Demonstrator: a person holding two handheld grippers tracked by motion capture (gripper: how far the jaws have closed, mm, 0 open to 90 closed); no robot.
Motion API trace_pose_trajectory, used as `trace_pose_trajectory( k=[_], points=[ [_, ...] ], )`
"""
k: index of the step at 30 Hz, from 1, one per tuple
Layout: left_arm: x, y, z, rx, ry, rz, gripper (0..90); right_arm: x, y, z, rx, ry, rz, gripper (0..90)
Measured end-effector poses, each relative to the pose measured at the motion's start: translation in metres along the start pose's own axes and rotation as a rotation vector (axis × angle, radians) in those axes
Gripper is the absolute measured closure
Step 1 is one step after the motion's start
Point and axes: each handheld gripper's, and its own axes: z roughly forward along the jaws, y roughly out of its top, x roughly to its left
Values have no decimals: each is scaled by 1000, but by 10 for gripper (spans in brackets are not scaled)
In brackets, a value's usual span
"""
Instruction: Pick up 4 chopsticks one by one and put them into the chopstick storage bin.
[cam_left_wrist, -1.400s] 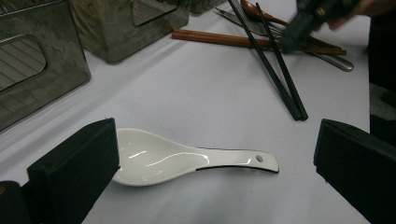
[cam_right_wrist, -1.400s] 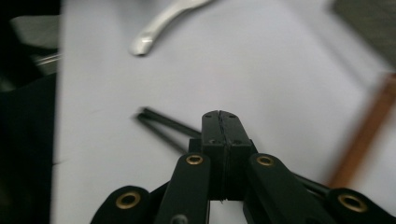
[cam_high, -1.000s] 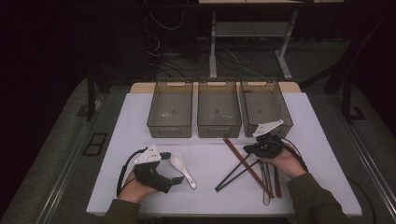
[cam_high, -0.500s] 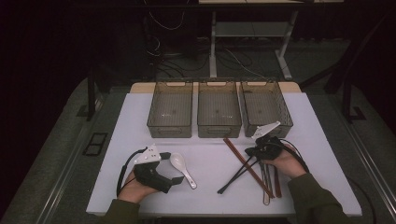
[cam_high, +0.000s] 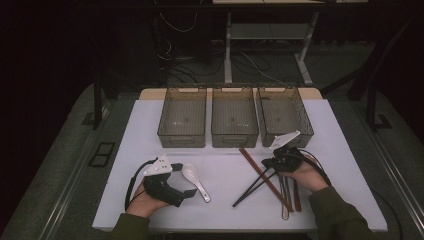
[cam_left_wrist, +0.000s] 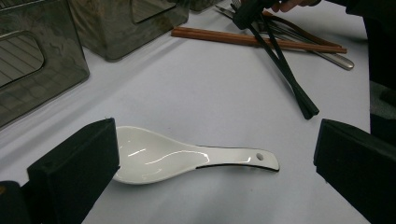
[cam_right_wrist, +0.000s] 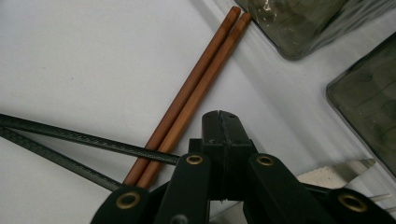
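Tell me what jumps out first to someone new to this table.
The right gripper is clamped on black chopsticks, which slant over brown chopsticks at the table's right. At front left, a white spoon lies between the open left gripper's jaws. Three empty bins line the back.

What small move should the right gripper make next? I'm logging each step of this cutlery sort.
Probably lift and carry toward a bin. The right gripper is shut on the black chopsticks, whose far ends still rest on the table across the brown chopsticks; the bins look empty.
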Motion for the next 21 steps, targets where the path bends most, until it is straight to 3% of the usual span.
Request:
trace_pose_trajectory(
  k=[9,21],
  points=[
    [-1,0,0,0,-1,0,0,-12,16,8,0,-44,9,894],
    [0,0,0,0,-1,0,0,-24,5,1,52,-70,44,894]
  ],
)
